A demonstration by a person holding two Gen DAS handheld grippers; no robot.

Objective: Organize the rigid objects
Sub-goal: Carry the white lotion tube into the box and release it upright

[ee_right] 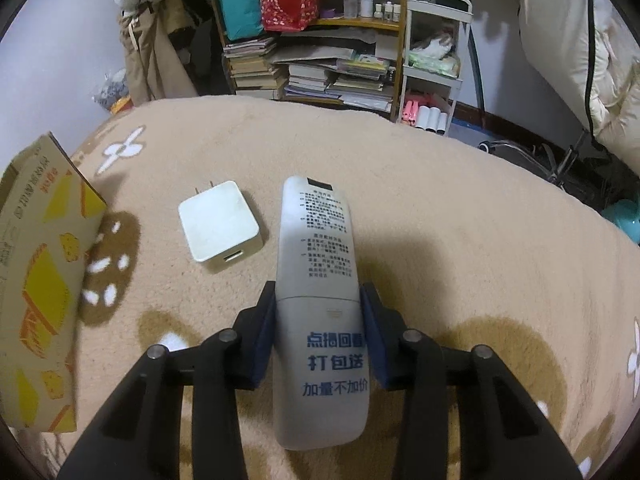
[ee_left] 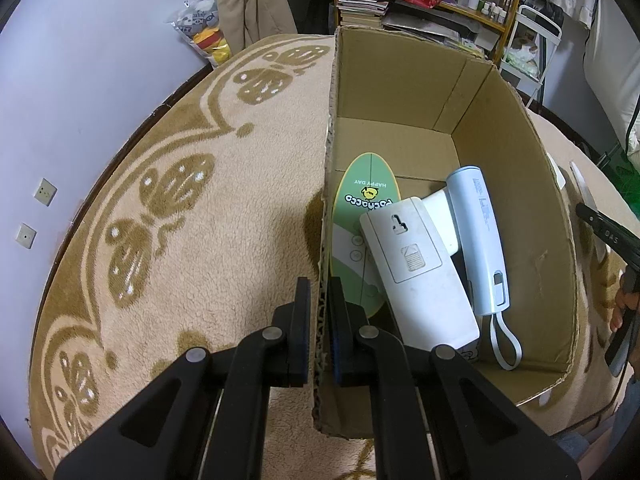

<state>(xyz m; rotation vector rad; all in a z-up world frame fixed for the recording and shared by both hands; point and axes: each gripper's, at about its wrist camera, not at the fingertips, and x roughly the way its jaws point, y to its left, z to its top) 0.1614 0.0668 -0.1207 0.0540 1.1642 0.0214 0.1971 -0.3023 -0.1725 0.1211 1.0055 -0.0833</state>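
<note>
Cardboard fills much of the left wrist view: the box (ee_left: pixel 516 184) stands open-topped on a beige rug (ee_left: pixel 208 208) with brown butterfly motifs, and its near corner is hidden behind the left gripper (ee_left: pixel 319 300). That gripper's jaws are pressed nearly together on the box's left wall, one finger outside and one inside. Inside the box lie three things. A green oval board (ee_left: pixel 366 196) printed "HAPPY DAY" rests flat against the left wall, its lower half covered by a white device (ee_left: pixel 416 268) lying back-up, with a hanging slot and a small hatch showing. A pale blue hair dryer (ee_left: pixel 478 236) lies to the right of it, its folded handle tucked under the white device and its cord loop (ee_left: pixel 506 344) trailing toward the near wall. The box floor beneath these items is mostly concealed. At the right edge, a dark part of the other tool and a bit of a hand are cut off and blurred.

In the right wrist view, the right gripper (ee_right: pixel 320 320) is clamped on a grey-white remote (ee_right: pixel 320 272), held back-up between the blue pads (ee_right: pixel 264 340), its far end pointing away above the rug. Small black print and larger blue Chinese characters cover it; the small print is not legible. A white charger (ee_right: pixel 220 226) lies on the rug just left of the remote, prongs pointing away. The box's printed outer wall (ee_right: pixel 40 280) is cut off at the left.
</note>
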